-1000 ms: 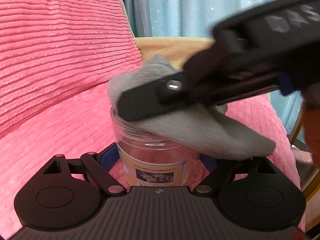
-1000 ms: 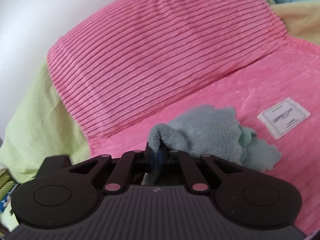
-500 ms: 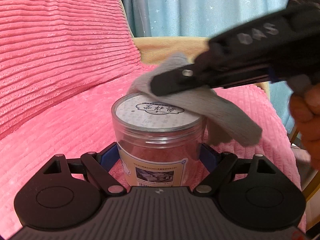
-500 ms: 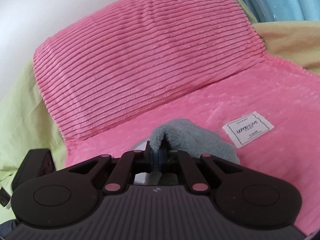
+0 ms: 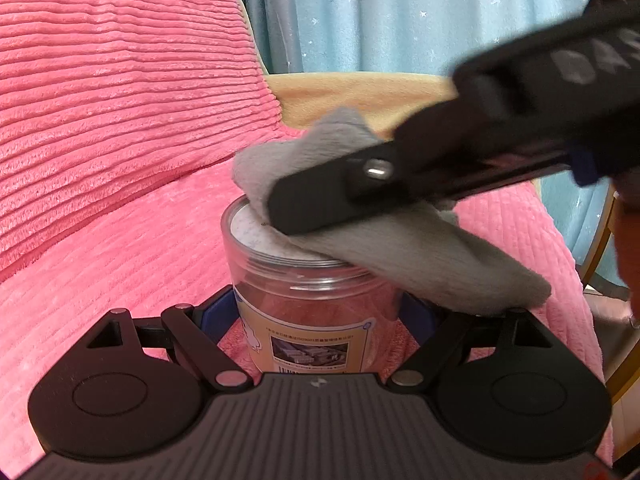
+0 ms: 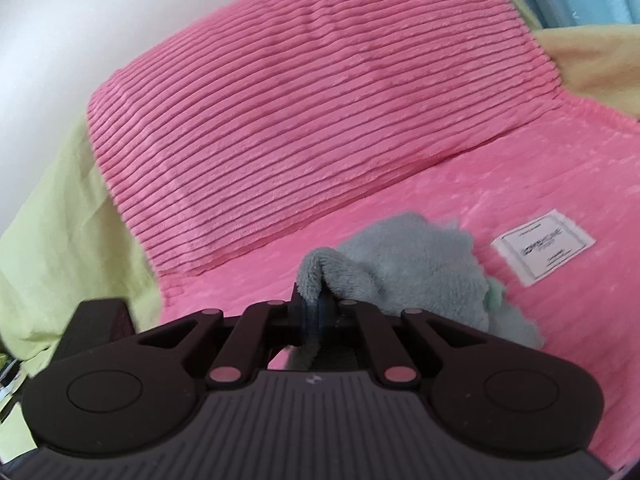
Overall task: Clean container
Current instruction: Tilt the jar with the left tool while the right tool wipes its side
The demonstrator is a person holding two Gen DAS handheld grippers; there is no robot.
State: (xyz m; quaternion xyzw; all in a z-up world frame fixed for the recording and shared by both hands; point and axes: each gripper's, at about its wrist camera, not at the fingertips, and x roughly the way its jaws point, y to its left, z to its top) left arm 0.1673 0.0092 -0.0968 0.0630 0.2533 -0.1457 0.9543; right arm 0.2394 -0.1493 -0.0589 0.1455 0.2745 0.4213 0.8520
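Note:
A clear plastic jar [image 5: 312,292] with a white printed lid and a paper label stands upright on the pink blanket. My left gripper [image 5: 316,312] is shut on the jar's sides, its blue pads against the wall. My right gripper [image 5: 280,208] reaches in from the right, shut on a grey fluffy cloth [image 5: 420,256] that lies across the right part of the lid. In the right wrist view the grey cloth [image 6: 404,272] bunches out ahead of the right gripper [image 6: 316,300], whose jaws are pressed together on a fold. The jar is hidden in that view.
A pink ribbed cushion [image 5: 112,96] rises at the left, with a pink blanket [image 5: 120,264] beneath the jar. A white label tag [image 6: 542,247] is sewn on the blanket. Blue curtains [image 5: 380,16] hang behind. A hand [image 5: 628,248] shows at the right edge.
The right gripper swept the cloth right, uncovering the lid, and has now come back left and down over the lid's right part. The left gripper and jar stayed put.

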